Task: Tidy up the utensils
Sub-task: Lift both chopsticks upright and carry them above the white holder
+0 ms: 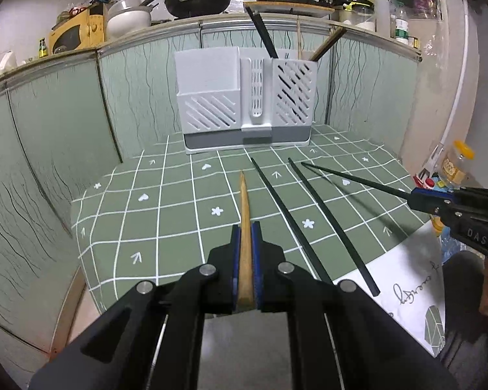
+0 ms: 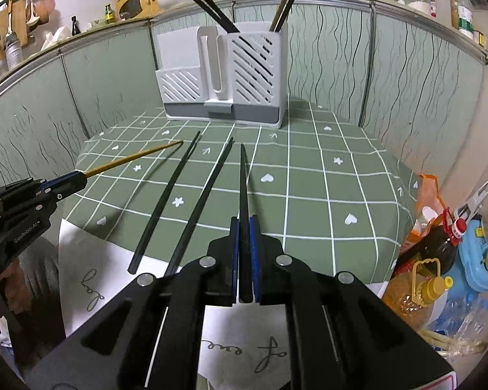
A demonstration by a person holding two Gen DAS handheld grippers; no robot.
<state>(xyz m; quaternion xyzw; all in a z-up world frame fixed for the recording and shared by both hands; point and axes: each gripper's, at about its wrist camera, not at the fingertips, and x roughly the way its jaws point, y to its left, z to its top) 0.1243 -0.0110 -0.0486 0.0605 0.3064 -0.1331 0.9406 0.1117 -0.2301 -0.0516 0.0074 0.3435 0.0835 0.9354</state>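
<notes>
Across the counter (image 1: 185, 214) from the white utensil holder (image 1: 244, 104), I judge I'm mid-carry, my left tongs (image 1: 245, 227) clamped on a wooden chopstick (image 1: 244, 201), my right tongs (image 2: 243, 222) clamped on a black chopstick (image 2: 243, 178), two black chopsticks (image 2: 166, 201) lying between; next, tip each upright over the slotted right compartment.

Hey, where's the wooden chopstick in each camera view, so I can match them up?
Left wrist: wooden chopstick at bottom center, clamped in the left gripper.
Right wrist: at left, sticking out of that gripper, tip pointing right.
Shared landmark: white utensil holder at the back.
</notes>
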